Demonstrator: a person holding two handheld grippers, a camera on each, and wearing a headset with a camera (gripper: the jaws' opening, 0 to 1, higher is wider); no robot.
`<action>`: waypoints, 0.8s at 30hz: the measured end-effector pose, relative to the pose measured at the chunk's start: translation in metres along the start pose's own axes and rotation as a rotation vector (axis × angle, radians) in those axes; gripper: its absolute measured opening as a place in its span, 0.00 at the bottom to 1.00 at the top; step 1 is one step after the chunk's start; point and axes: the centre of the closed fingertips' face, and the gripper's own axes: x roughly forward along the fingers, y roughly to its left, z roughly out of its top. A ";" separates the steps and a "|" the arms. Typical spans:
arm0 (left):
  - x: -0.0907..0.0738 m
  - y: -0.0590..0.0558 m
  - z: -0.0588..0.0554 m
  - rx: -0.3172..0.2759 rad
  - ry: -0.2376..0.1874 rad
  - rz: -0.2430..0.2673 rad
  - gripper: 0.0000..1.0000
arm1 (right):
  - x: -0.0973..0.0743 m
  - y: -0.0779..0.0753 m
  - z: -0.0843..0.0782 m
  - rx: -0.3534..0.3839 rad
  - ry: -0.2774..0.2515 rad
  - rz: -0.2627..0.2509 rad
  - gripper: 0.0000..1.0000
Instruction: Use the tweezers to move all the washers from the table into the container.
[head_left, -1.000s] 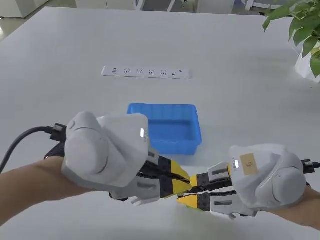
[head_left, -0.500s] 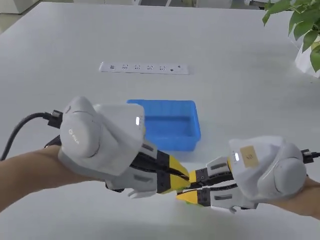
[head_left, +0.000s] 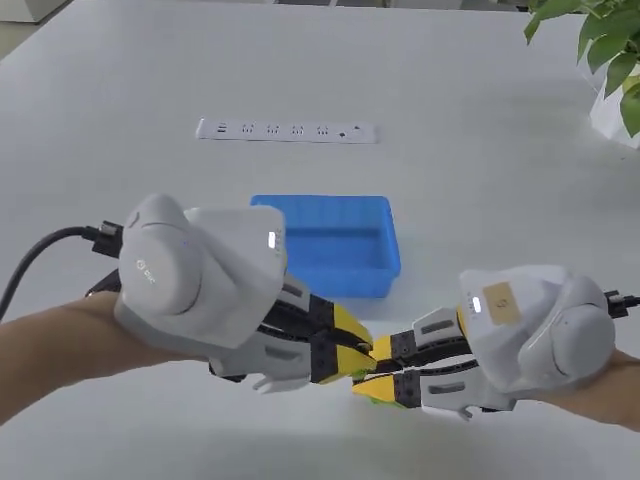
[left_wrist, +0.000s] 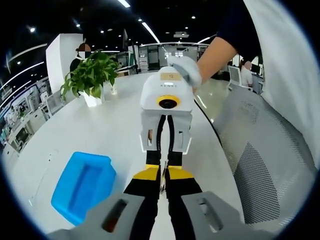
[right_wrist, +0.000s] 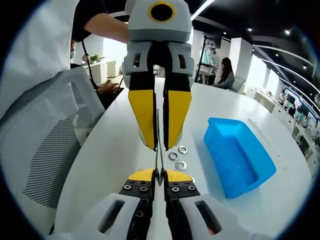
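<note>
My two grippers meet tip to tip low over the white table (head_left: 480, 170). A thin pair of metal tweezers (right_wrist: 157, 161) runs between them. The right gripper (right_wrist: 159, 176) is shut on one end. The left gripper (right_wrist: 159, 146) comes in from above, its yellow fingers (right_wrist: 144, 115) shut on the other end. In the head view the left gripper (head_left: 358, 352) and right gripper (head_left: 366, 386) touch in front of the blue container (head_left: 330, 240). Three washers (right_wrist: 178, 157) lie on the table beside the container (right_wrist: 240, 155), just past the tips.
A white power strip (head_left: 287, 131) lies beyond the container. A potted plant (head_left: 600, 45) stands at the far right corner. A black cable (head_left: 45, 275) trails from the left gripper. Mesh office chairs (left_wrist: 270, 165) stand by the table's near edge.
The grippers stay tip to tip on the tweezers and have sunk slightly toward the table. The head view has tilted, so the container and power strip sit a little higher.
</note>
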 end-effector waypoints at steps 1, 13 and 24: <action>0.000 0.000 0.000 -0.003 -0.002 0.000 0.07 | 0.000 0.000 0.000 0.003 -0.002 0.001 0.07; -0.005 -0.001 -0.001 0.013 -0.019 0.044 0.06 | 0.001 -0.001 0.001 0.010 -0.008 0.000 0.07; -0.015 -0.006 -0.006 0.044 -0.016 0.062 0.05 | 0.012 0.004 0.008 -0.101 0.047 -0.041 0.11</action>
